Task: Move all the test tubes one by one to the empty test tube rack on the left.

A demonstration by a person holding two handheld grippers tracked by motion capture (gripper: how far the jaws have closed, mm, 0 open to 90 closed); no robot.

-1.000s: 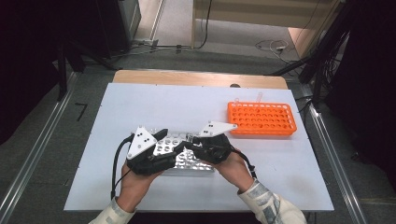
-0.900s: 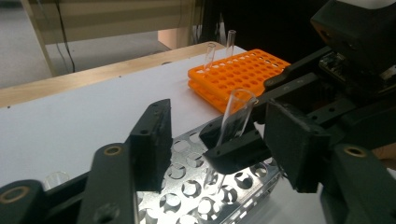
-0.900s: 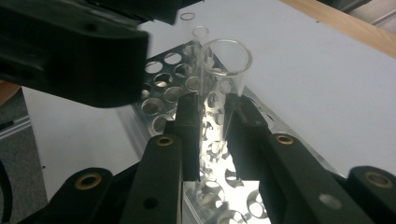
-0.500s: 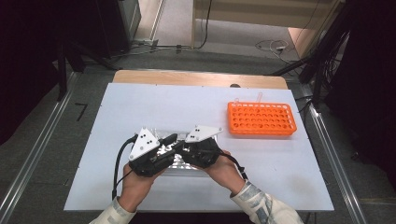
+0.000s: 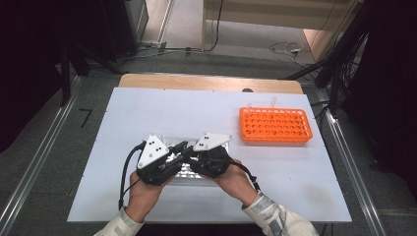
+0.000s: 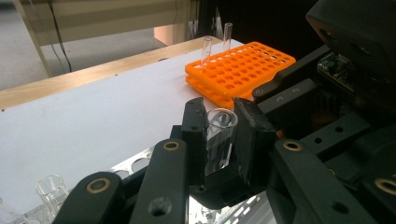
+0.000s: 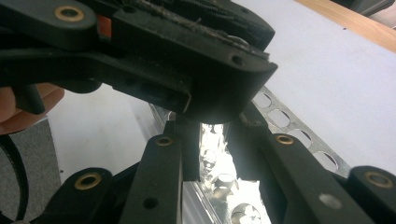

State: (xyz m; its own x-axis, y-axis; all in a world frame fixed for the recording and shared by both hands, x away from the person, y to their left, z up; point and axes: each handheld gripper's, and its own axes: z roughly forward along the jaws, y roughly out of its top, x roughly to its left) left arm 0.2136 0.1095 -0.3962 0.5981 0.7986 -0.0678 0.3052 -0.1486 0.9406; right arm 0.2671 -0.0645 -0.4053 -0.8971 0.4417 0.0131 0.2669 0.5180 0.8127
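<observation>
Beside the orange rack (image 5: pixel 275 125), over the metal rack (image 5: pixel 189 170), the left gripper (image 6: pixel 219 135) grasps a clear glass tube (image 6: pixel 218 139), while the right gripper's (image 5: pixel 212 158) jaws stay unclear under the other gripper.

In the high view both grippers cover most of the perforated shiny metal rack (image 5: pixel 173 145) near the white table's front edge. In the right gripper view the left gripper (image 7: pixel 177 60) hides the top of the clear glass tube (image 7: pixel 212 140), so the right jaws' grip cannot be judged.
</observation>
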